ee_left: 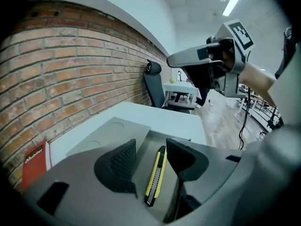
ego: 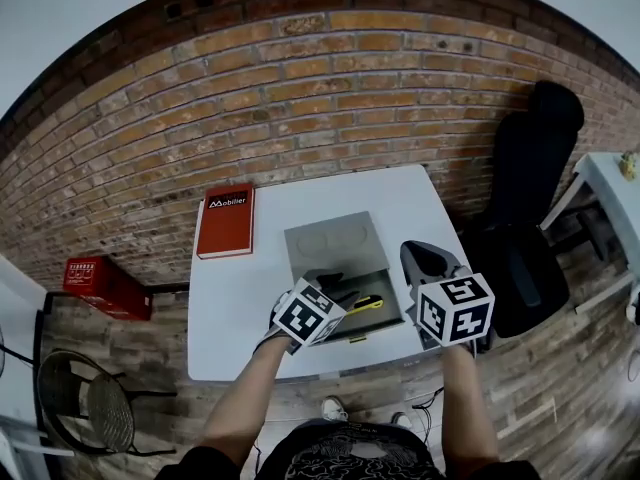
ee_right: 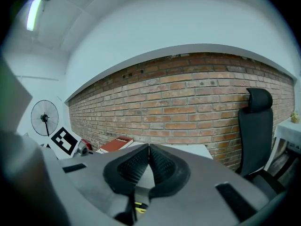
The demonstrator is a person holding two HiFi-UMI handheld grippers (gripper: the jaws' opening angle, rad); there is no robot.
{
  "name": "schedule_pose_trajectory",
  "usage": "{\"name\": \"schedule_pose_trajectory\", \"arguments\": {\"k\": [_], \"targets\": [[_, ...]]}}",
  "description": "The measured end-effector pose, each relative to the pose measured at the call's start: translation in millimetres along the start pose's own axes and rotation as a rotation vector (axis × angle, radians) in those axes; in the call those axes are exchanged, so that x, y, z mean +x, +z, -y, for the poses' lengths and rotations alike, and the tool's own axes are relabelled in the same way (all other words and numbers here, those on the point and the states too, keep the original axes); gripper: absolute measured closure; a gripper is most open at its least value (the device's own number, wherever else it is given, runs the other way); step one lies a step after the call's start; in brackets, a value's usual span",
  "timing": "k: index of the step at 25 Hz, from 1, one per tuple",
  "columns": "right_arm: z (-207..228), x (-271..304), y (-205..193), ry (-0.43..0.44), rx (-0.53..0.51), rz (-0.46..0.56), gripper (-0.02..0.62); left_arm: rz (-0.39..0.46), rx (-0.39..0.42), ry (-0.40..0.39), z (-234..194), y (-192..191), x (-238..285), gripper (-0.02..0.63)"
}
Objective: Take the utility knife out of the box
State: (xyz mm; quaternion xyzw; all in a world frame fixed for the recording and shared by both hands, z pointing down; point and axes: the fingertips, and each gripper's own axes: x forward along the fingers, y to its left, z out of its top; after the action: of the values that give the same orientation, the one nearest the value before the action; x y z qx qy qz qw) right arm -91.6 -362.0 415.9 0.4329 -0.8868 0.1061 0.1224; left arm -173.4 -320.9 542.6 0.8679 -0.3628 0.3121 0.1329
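Observation:
A yellow and black utility knife (ego: pixel 365 304) lies inside the open grey box (ego: pixel 392 313) near the table's front edge. My left gripper (ego: pixel 338 288) is open and hovers low over the box. In the left gripper view the knife (ee_left: pixel 156 172) lies on the box floor between and just beyond the left gripper's (ee_left: pixel 150 147) spread fingertips, not touching them. My right gripper (ego: pixel 420 256) is held above the box's right side, shut with nothing in it. In the right gripper view that gripper's (ee_right: pixel 148 149) pads meet, and a bit of the yellow knife (ee_right: pixel 137 206) shows below them.
The box's grey lid (ego: pixel 325 240) lies open flat behind the tray. A red book (ego: pixel 226 220) rests at the white table's (ego: pixel 230 308) far left. A black office chair (ego: pixel 525 188) stands to the right, and a brick wall (ego: pixel 330 98) runs behind. A red box (ego: pixel 105 286) sits on the floor left.

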Motion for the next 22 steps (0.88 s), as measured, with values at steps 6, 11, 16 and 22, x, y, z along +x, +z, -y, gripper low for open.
{"name": "schedule_pose_trajectory", "arguments": {"k": [6, 11, 16, 22], "targets": [[2.5, 1.1, -10.1, -0.043, 0.013, -0.014, 0.575, -0.087, 0.085, -0.096, 10.9, -22.9, 24.0, 0.400], [13.3, -3.5, -14.5, -0.084, 0.027, -0.018, 0.575, -0.166, 0.091, -0.168, 19.9, -41.0, 43.7, 0.400], [20.1, -6.4, -21.9, -0.111, 0.046, -0.026, 0.575, -0.244, 0.115, -0.211, 26.5, -60.5, 57.4, 0.400], [26.7, -8.7, -28.1, -0.132, 0.059, -0.033, 0.575, -0.300, 0.130, -0.230, 26.6, -73.3, 66.7, 0.400]]}}
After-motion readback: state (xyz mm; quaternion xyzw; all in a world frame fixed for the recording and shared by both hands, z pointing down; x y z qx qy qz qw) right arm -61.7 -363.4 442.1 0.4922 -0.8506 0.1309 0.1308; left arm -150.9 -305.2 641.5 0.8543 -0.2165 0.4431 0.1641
